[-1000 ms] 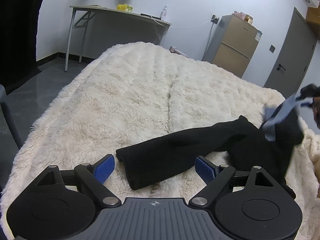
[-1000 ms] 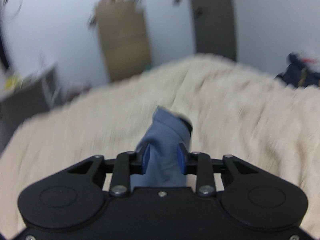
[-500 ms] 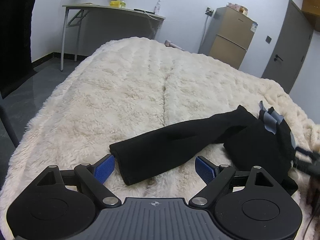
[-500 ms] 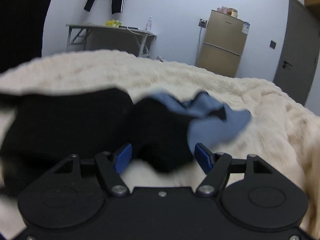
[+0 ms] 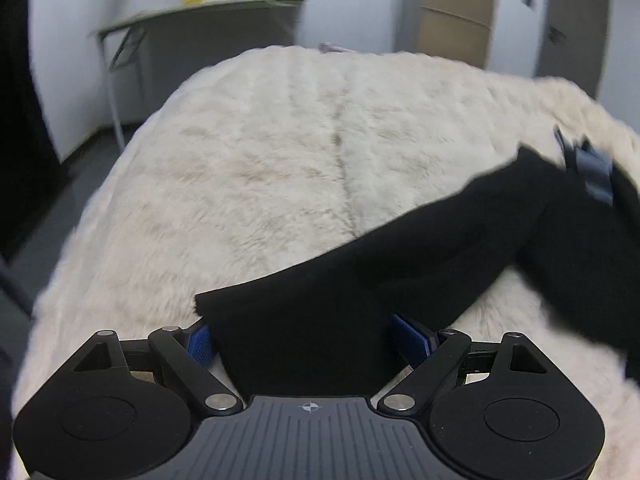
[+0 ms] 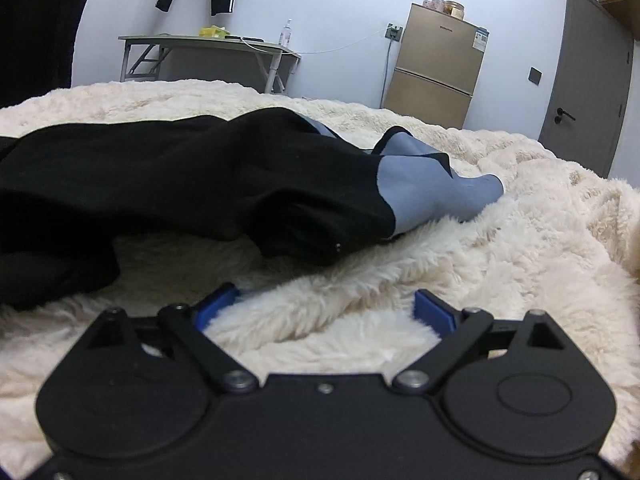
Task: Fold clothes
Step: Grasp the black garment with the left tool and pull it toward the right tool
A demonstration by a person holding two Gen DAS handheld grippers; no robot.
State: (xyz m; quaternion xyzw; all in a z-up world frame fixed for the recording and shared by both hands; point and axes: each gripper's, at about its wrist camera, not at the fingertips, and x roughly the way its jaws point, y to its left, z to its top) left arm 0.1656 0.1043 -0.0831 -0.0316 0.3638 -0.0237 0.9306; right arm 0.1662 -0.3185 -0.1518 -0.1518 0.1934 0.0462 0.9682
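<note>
Black garment with a grey-blue panel lay on the cream fluffy blanket, between two claws.

The left gripper (image 5: pixel 299 338) was closing, the end of the black garment (image 5: pixel 400 256) between its blue pads but not yet pressed. The right gripper (image 6: pixel 326 310) was opening over only the cream fluffy blanket (image 6: pixel 500 264), the garment lying just ahead of it, to its left.

Garment (image 6: pixel 192 184) on blanket (image 6: pixel 500 248), table (image 6: pixel 208 44) behind, fridge (image 6: pixel 436 68) right
</note>
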